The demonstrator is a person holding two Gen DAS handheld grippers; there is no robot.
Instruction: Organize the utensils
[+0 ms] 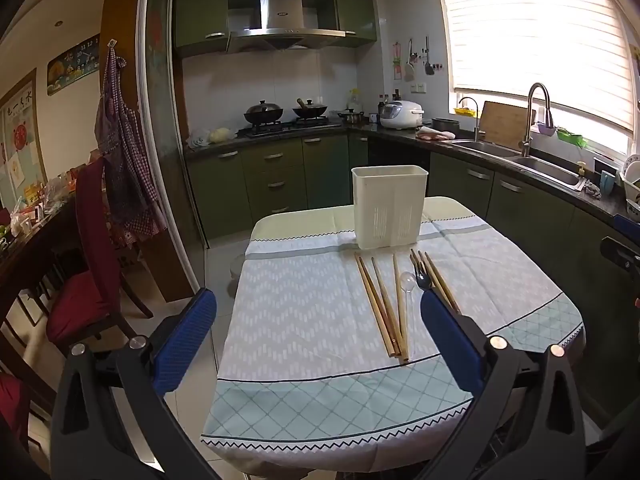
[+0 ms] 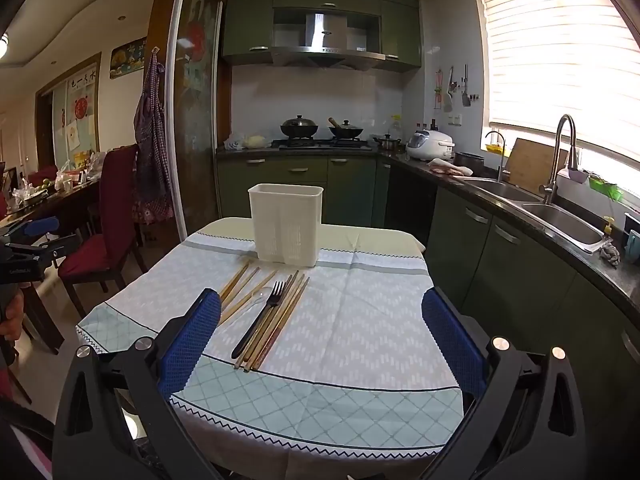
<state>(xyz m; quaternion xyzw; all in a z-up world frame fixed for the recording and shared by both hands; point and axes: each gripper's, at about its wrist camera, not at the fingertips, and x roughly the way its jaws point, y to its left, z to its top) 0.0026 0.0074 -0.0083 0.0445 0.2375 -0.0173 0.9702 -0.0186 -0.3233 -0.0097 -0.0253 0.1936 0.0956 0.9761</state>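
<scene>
Both pairs of blue-padded fingers stand spread as wide as they go and hold nothing: the left gripper [image 1: 318, 340] hangs before the near edge of the table [image 1: 304, 408], and the right gripper [image 2: 322, 340] does the same a little to the side. As I judge it, the task is at its very beginning — no utensil is put away yet. All of them lie flat on the patterned tablecloth [image 2: 360, 320], just in front of the white utensil holder [image 2: 286, 224]: one group of wooden chopsticks [image 1: 380, 308], a clear plastic spoon [image 1: 406, 286] beside it, then a black fork [image 2: 260, 320] touching a second group of chopsticks [image 2: 280, 320]. The holder stands upright near the far edge of the table, with slotted walls low down. From these low views its inside is hidden, so I cannot tell if something is in it — nothing sticks out above the rim. What is left, then, is every piece.
</scene>
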